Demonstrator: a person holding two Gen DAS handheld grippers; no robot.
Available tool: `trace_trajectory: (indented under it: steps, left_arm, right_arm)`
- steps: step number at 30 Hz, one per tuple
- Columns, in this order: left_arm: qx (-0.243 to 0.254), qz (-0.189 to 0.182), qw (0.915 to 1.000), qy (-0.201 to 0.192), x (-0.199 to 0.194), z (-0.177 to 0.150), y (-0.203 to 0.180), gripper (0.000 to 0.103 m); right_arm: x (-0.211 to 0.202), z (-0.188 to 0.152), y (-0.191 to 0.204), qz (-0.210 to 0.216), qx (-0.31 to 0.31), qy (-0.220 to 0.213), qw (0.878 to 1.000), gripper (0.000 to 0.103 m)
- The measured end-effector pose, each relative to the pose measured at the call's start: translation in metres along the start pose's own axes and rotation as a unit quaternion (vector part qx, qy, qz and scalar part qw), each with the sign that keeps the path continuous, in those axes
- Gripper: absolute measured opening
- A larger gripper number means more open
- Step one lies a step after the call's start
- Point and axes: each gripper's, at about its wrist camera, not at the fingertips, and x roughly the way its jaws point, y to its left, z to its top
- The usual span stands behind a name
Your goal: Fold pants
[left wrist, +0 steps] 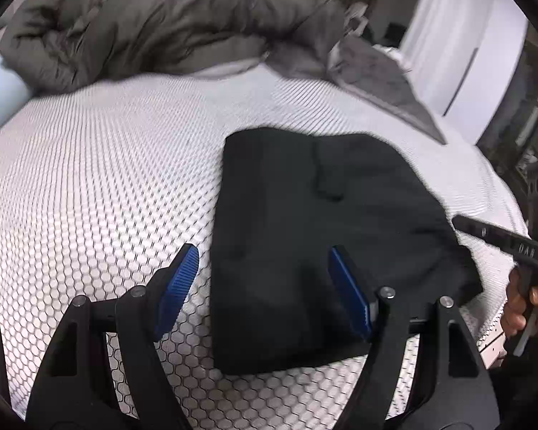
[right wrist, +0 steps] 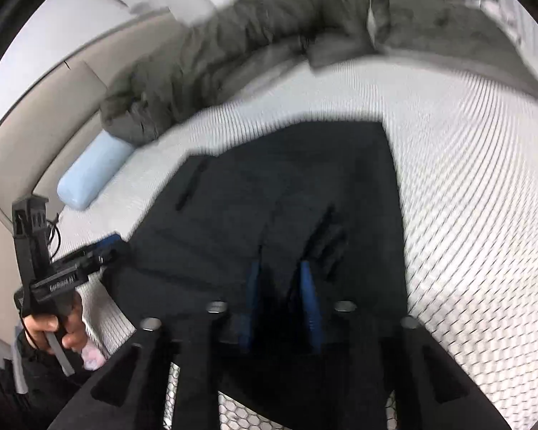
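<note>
So the black pants (left wrist: 326,243) are lying folded into a squarish bundle on the honeycomb mattress (left wrist: 100,179), center-right in my left view and filling the middle of the right one. My left claw (left wrist: 265,286) is wide open with nothing in it, hanging over the near left edge of the bundle. My right claw (right wrist: 281,297) is narrowed, pads close together right above the fabric; it's blurry, and I can't tell if a pinch of cloth is caught between them. That's my worry: if cloth is snagged there and I lift away, the top layer comes up and the fold flops open. The gray duvet (left wrist: 154,25) along the top of the frame is well apart, so no trouble there.
</note>
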Motion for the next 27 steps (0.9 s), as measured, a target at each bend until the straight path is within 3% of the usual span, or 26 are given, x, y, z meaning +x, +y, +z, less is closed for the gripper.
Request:
trace_trajectory:
  steps: [3,5,7,10,13,19,24,27]
  left_arm:
    - [0.021,-0.073,0.9969,-0.022,-0.013,-0.003,-0.016,0.072]
    - [0.044,-0.097,0.9942,-0.01,-0.008,-0.007,-0.032,0.072]
    - [0.081,-0.097,0.9919,0.009,0.006,-0.014,-0.047,0.068]
    - [0.114,-0.063,0.991,0.033,0.026,-0.025,-0.054,0.06]
    - [0.145,-0.06,0.987,0.033,0.02,-0.034,-0.053,0.047]
    - [0.145,-0.07,0.9865,0.032,0.008,-0.039,-0.046,0.047]
    - [0.136,-0.1,0.9857,0.008,0.001,-0.016,-0.053,0.049]
    - [0.139,-0.094,0.9853,0.034,0.031,0.002,-0.054,0.049]
  right_arm:
    - [-0.018,0.001,0.01,0.03,-0.017,-0.03,0.999,0.036]
    - [-0.018,0.0,0.02,0.04,-0.034,-0.036,0.998,0.036]
    - [-0.007,-0.003,0.038,0.043,-0.061,-0.026,0.997,0.036]
    - [0.026,-0.016,0.053,0.035,-0.078,0.017,0.996,0.036]
    - [0.049,-0.029,0.051,-0.019,-0.117,0.057,0.991,0.028]
    - [0.017,-0.036,0.044,-0.059,-0.168,0.038,0.983,0.029]
    - [0.015,-0.025,0.052,-0.041,-0.145,0.014,0.988,0.032]
    - [0.032,-0.016,0.064,-0.019,-0.135,0.019,0.99,0.032]
